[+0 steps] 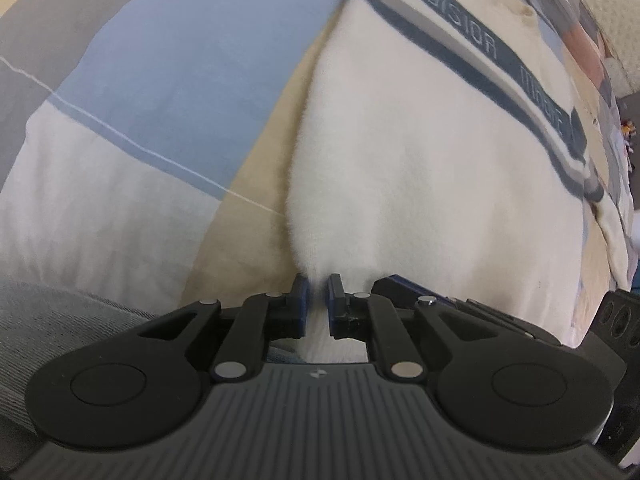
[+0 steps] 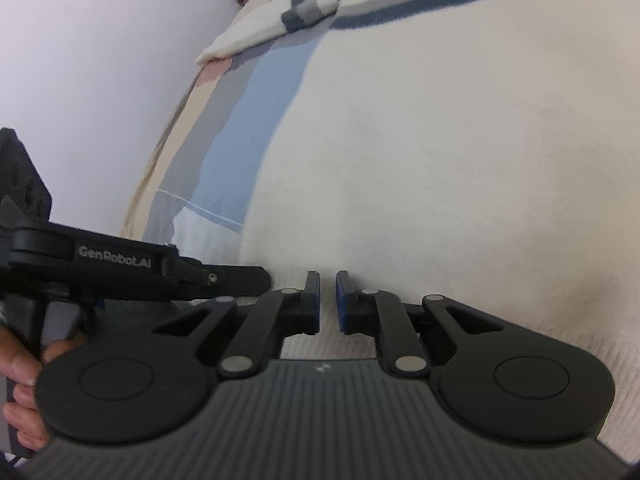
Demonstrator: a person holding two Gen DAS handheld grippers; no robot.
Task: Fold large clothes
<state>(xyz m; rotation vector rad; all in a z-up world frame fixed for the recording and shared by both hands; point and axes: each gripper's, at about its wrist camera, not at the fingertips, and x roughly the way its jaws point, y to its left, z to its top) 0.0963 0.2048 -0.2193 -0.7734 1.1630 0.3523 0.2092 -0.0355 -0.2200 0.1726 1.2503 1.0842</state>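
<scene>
Nearest the left wrist camera, the left gripper point(image 1: 318, 294) has its two blue-padded fingers point(image 1: 301, 296) drawn almost together, pinching a fold of the cream sweater point(image 1: 420, 184) at its near hem, where the fabric rises into a ridge running away from the pads. Just to its right, the right gripper point(image 2: 328, 300) is likewise clenched, with the sweater's ribbed hem caught in the narrow slot between its pads; both tools sit side by side at the sweater's near edge, almost touching (the left tool's black body crosses the lower left of the right wrist view, held by a hand point(image 2: 20, 380) whose fingers wrap its handle). Beyond the grippers the sweater lies spread over a patchwork bedspread point(image 1: 160, 80) of blue, grey, white and tan panels, which shows bare along the sweater's left side. Farther off, a dark blue band with woven lettering point(image 1: 492, 52) crosses the sweater's chest, and one striped sleeve point(image 2: 276, 20) lies out toward the bedspread's left edge, against a pale wall point(image 2: 88, 60).
</scene>
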